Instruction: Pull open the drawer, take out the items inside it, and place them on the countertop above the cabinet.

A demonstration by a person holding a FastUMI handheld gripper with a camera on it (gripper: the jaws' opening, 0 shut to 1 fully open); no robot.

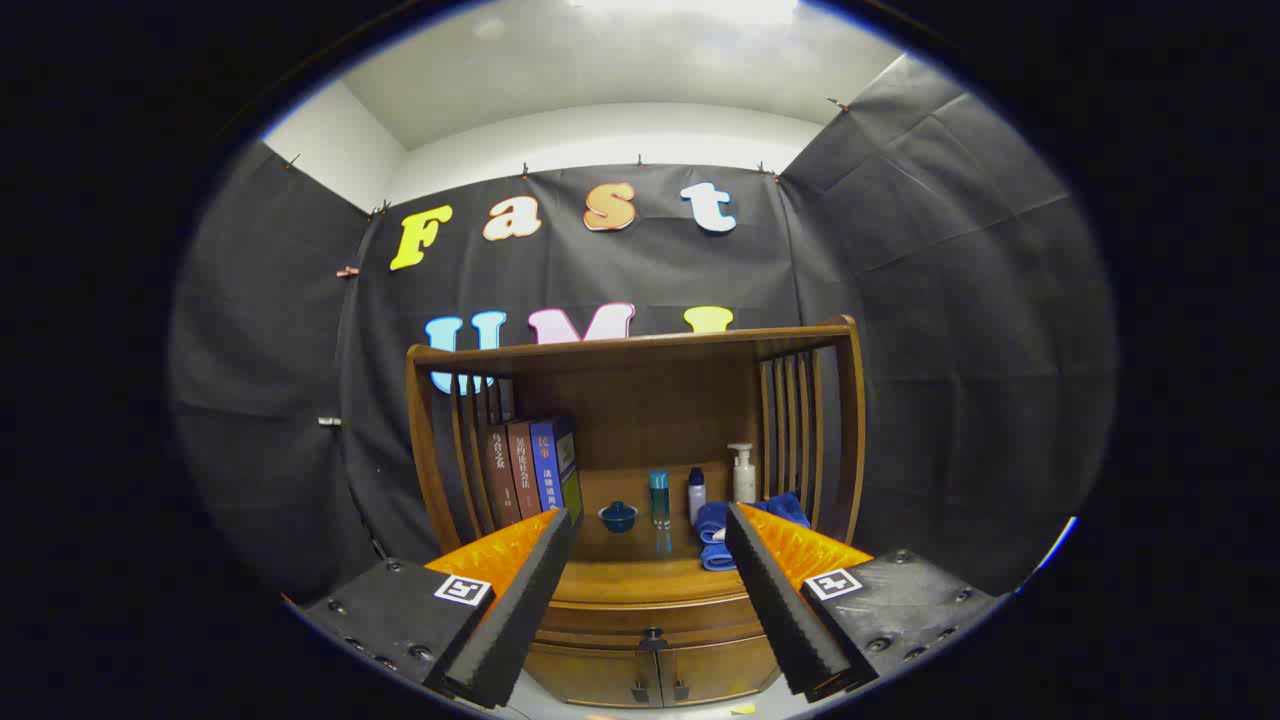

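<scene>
A wooden cabinet (640, 400) with a hutch stands ahead against the booth wall. Its drawer (650, 622) is closed, with a small dark knob (653, 634) on its front, seen low between my fingers. Above the drawer lies the countertop (640, 578). My gripper (650, 525) is open, fingers spread wide with nothing between them, some way in front of the cabinet. The inside of the drawer is hidden.
On the countertop stand several books (530, 468) at the left, a small blue lidded cup (618, 517), a teal bottle (659, 497), a white bottle (696, 493), a pump bottle (743, 473) and a blue towel (715, 525). Two cabinet doors (660, 675) sit below the drawer.
</scene>
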